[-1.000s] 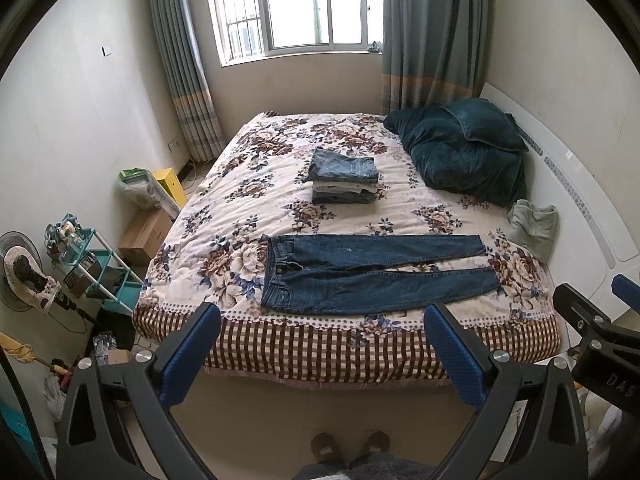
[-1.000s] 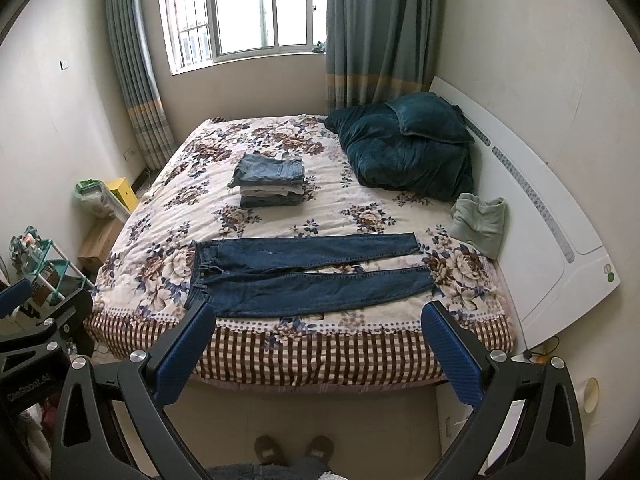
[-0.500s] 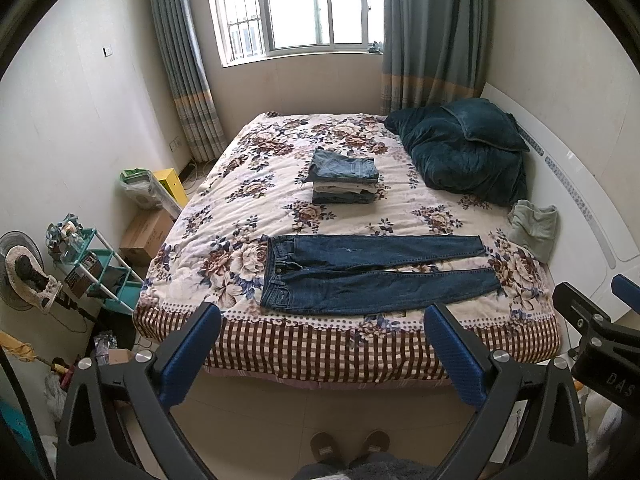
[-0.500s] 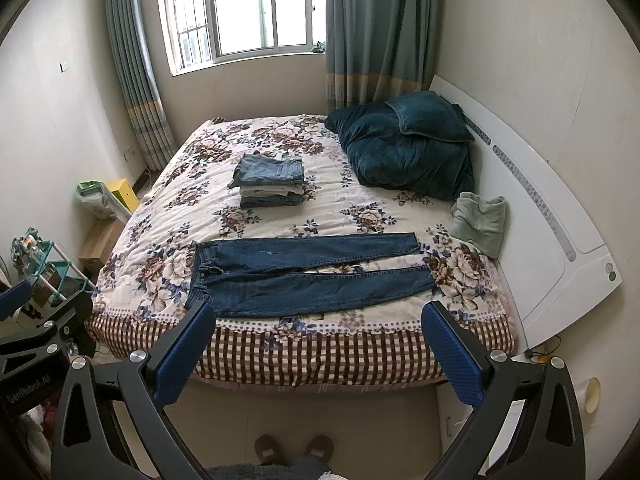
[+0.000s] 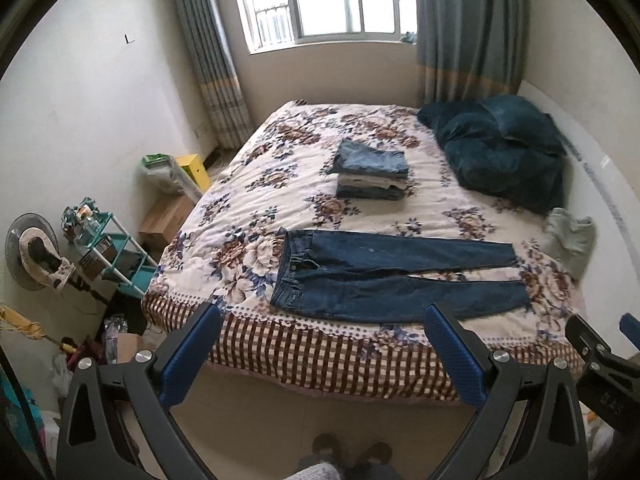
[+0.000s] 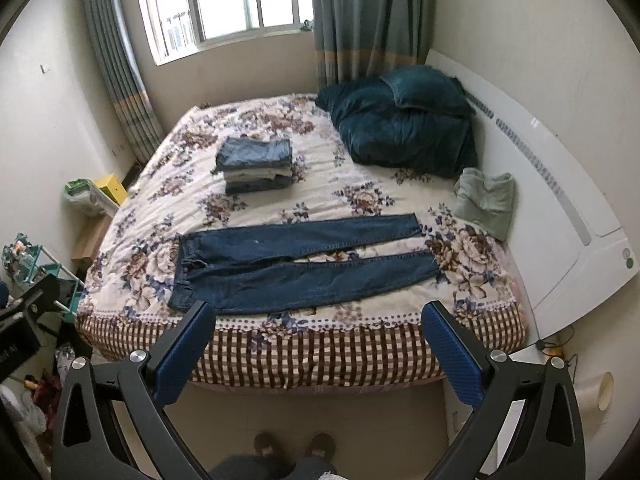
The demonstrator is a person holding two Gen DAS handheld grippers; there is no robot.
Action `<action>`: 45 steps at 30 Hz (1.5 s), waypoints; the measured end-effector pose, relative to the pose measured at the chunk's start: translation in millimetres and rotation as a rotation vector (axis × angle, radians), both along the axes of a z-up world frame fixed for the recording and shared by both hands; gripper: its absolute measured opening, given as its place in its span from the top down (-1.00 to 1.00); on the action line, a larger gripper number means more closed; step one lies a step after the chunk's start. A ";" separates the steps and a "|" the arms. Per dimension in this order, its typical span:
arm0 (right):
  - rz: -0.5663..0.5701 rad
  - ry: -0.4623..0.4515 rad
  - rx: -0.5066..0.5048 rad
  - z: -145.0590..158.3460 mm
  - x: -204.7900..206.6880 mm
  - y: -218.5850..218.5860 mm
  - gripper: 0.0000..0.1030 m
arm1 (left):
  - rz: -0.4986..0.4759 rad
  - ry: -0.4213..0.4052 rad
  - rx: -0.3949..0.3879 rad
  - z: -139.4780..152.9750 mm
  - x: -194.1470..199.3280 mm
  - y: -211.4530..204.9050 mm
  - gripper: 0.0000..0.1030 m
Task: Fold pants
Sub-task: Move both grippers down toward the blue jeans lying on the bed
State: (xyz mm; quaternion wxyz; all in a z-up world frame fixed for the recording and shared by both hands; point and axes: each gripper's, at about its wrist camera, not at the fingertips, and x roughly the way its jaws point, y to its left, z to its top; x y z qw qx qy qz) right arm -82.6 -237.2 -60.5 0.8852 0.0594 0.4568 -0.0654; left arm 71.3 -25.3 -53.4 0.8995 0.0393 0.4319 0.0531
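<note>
Place: a bedroom in a home.
Main furniture: a bed (image 6: 516, 320) with a floral quilt and a white headboard (image 6: 560, 208).
On the bed: a dark teal duvet (image 6: 400, 132) near the headboard, a stack of folded clothes (image 6: 256, 166) mid-bed.
Beyond the bed: a barred window (image 5: 328, 0) with striped curtains (image 5: 212, 56).
Left of the bed: a teal shelf rack (image 5: 116, 256), a fan (image 5: 30, 252), a cardboard box (image 5: 164, 220) on the floor.
</note>
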 end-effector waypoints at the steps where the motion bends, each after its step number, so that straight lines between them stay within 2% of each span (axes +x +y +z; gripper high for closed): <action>1: -0.003 0.015 0.007 -9.4 11.1 -3.7 -1.00 | 0.007 0.014 0.009 -6.8 8.3 -1.4 -1.00; 5: -0.010 0.077 0.024 -48.8 57.1 -10.5 -1.00 | 0.026 0.086 0.028 -42.3 53.0 -4.1 -1.00; 11: -0.048 0.147 -0.002 -110.0 142.3 -11.5 -1.00 | 0.018 0.174 0.052 -96.4 135.6 -7.8 -1.00; 20: -0.117 0.253 -0.012 -192.3 308.4 -0.6 -1.00 | -0.038 0.281 0.043 -169.8 289.8 -7.7 -1.00; 23: -0.127 0.292 -0.015 -225.5 366.8 1.9 -1.00 | -0.062 0.331 0.027 -203.9 347.6 -9.0 -1.00; 26: -0.118 0.317 -0.040 -261.9 419.4 2.8 -1.00 | -0.092 0.363 0.049 -241.8 394.6 -15.6 -1.00; 28: -0.115 0.362 -0.088 -298.8 461.9 1.4 -1.00 | -0.119 0.391 0.089 -276.3 428.9 -23.0 -1.00; 31: -0.080 0.470 -0.082 -364.3 521.5 -2.4 -1.00 | -0.164 0.446 0.159 -335.6 472.1 -35.5 -1.00; 34: 0.003 0.570 -0.086 -434.7 574.8 -0.1 -1.00 | -0.247 0.523 0.215 -404.6 508.3 -50.2 -1.00; 36: 0.059 0.634 -0.108 -480.3 604.1 4.8 -1.00 | -0.305 0.559 0.253 -437.0 521.6 -56.8 -1.00; 37: 0.103 0.670 -0.118 -506.2 617.5 10.3 -1.00 | -0.360 0.578 0.282 -460.9 528.1 -63.7 -1.00; 41: 0.254 0.807 -0.195 -588.5 649.4 24.6 -1.00 | -0.498 0.629 0.369 -518.7 550.0 -78.8 -0.98; 43: 0.342 0.857 -0.232 -617.3 651.7 30.5 -1.00 | -0.581 0.667 0.392 -542.5 556.9 -86.1 -0.98; 45: 0.401 0.899 -0.263 -637.7 654.2 32.1 -1.00 | -0.684 0.750 0.394 -566.3 559.8 -92.1 -0.98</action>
